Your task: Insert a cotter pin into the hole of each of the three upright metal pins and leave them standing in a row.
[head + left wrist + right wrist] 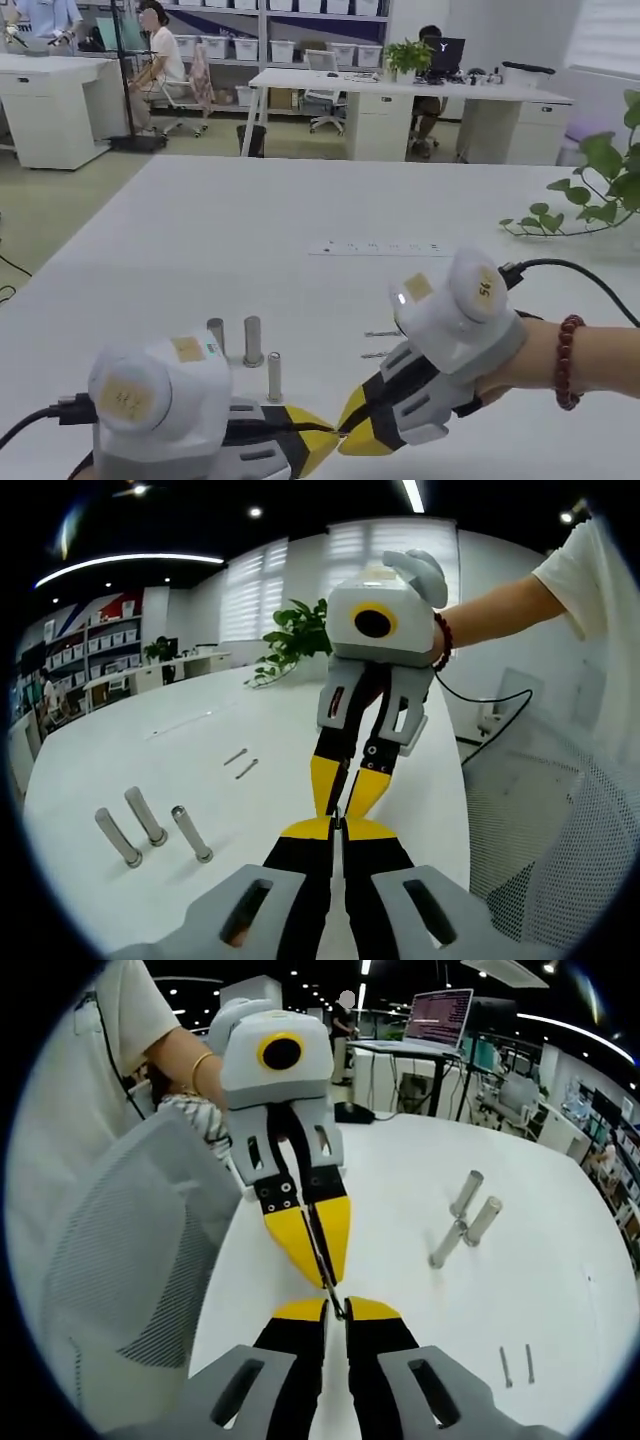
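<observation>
At lower centre, the left tongs [322, 440] and right tongs [352, 428] are held tip to tip, both closed, seemingly on one thin cotter pin [338, 1306]. Three upright metal pins [253, 342] are placed just above-left on the worktop [250, 220].

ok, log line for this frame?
left gripper shut | right gripper shut, tips meeting | three metal pins upright | two cotter pins on table

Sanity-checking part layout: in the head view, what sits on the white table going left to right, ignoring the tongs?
Short grey upright metal pin → taller grey upright metal pin → nearer grey upright metal pin → pair of thin metal cotter pins lying flat → green leafy plant sprig.
</observation>
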Demonstrator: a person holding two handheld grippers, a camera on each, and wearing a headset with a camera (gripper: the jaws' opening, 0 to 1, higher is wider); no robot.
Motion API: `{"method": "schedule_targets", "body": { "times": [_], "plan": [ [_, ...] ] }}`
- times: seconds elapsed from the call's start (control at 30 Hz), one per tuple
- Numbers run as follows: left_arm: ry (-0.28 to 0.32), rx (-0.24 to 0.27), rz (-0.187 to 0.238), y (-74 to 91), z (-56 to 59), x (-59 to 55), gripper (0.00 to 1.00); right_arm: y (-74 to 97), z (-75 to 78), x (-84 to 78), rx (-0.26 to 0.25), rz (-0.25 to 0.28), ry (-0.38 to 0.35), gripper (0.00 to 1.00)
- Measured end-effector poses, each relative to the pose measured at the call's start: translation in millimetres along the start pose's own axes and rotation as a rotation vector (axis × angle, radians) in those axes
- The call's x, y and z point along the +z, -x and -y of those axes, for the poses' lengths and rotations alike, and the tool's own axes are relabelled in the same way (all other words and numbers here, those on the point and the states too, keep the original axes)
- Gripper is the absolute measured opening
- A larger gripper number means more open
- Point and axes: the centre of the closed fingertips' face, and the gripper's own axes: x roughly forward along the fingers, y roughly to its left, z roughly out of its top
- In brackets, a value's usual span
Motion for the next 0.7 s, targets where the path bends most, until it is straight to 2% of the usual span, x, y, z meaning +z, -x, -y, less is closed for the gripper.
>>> {"method": "schedule_targets", "body": {
  "times": [0.2, 0.43, 0.7],
  "plan": [
    [-0.001, -0.003, -0.003, 0.3, 0.1, -1.2, 0.0, 1.9, 0.3, 0.3, -0.004, -0.003, 0.004, 0.06],
    [0.01, 0.007, -0.005, -1.4, -0.3, -1.5, 0.0, 3.3, 1.8, -1.3, -0.018, -0.035, 0.035, 0.04],
    [0.029, 0.039, 0.001, -4.8, -6.6, -0.8, 0.02, 4.7, 2.7, -4.4, -0.036, -0.116, 0.091, 0.02]
  ]
}}
